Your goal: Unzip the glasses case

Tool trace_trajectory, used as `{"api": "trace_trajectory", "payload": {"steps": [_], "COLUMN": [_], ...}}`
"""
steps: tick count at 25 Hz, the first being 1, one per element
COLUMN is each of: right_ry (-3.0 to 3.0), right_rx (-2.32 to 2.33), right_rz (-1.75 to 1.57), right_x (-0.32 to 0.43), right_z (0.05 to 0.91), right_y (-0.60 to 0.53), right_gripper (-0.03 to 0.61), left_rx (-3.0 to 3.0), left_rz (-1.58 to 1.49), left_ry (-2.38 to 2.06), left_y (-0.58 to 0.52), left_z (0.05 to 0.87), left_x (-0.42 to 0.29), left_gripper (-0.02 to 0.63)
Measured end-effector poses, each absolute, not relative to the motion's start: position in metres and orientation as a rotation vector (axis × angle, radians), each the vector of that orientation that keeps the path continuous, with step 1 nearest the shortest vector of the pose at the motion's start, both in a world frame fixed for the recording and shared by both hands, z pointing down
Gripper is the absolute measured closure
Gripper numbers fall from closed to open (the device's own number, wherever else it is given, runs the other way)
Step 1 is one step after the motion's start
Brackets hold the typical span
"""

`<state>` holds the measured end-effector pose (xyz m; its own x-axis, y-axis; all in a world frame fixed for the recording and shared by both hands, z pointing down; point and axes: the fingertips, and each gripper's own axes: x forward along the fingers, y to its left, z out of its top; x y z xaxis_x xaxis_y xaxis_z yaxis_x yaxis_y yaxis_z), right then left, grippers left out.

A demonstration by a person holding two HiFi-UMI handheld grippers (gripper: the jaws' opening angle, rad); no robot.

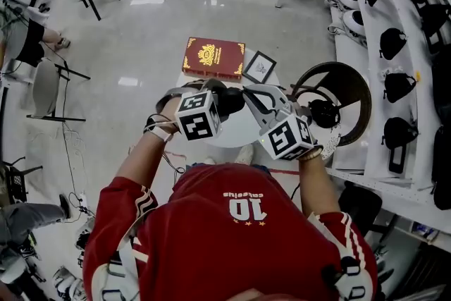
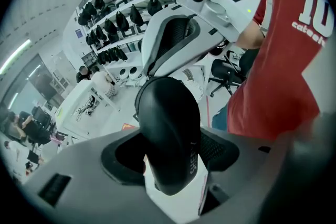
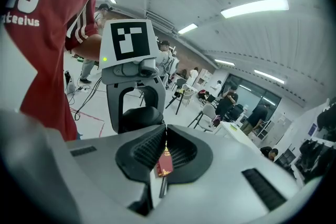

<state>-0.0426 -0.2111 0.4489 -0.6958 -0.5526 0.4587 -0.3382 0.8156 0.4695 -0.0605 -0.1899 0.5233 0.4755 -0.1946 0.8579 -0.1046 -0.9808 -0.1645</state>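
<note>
A black glasses case (image 1: pixel 232 103) hangs in the air above a small round white table (image 1: pixel 243 129). My left gripper (image 1: pixel 220 99) is shut on the case (image 2: pixel 168 123), with both pads pressed on its sides and the case standing on end between them. My right gripper (image 1: pixel 248 91) comes in from the right. Its fingertips (image 2: pixel 149 72) touch the top edge of the case. In the right gripper view its jaws (image 3: pixel 164 136) are closed together just short of the case (image 3: pixel 137 117). Any zipper pull between them is hidden.
On the table's far side lie a red book (image 1: pixel 213 58) and a small framed picture (image 1: pixel 259 67). A dark round chair (image 1: pixel 345 81) stands close on the right, and beyond it shelves (image 1: pixel 394 46) hold black bags. Chairs and people are spread around the room.
</note>
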Motion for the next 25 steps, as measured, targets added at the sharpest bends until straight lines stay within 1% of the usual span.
{"api": "trace_trajectory", "payload": {"steps": [5, 12, 20, 25], "right_ry": [-2.400, -2.421, -2.533, -2.555], "right_rx": [0.687, 0.822, 1.068, 1.120], "right_rz": [-0.442, -0.355, -0.214, -0.152], "right_x": [-0.041, -0.020, 0.013, 0.029], "right_z": [0.457, 0.463, 0.453, 0.456], "right_y": [-0.215, -0.226, -0.240, -0.244], "right_gripper": [0.560, 0.558, 0.558, 0.558], "left_rx": [-2.816, -3.238, -3.535, -3.700], "left_rz": [-1.463, -1.257, -1.117, -1.054], "left_ry": [0.283, 0.505, 0.786, 0.960], "left_y": [-0.187, -0.200, -0.222, -0.236], "left_z": [0.531, 0.550, 0.598, 0.631], "left_x": [-0.054, -0.047, -0.043, -0.037], "left_gripper": [0.324, 0.321, 0.316, 0.316]}}
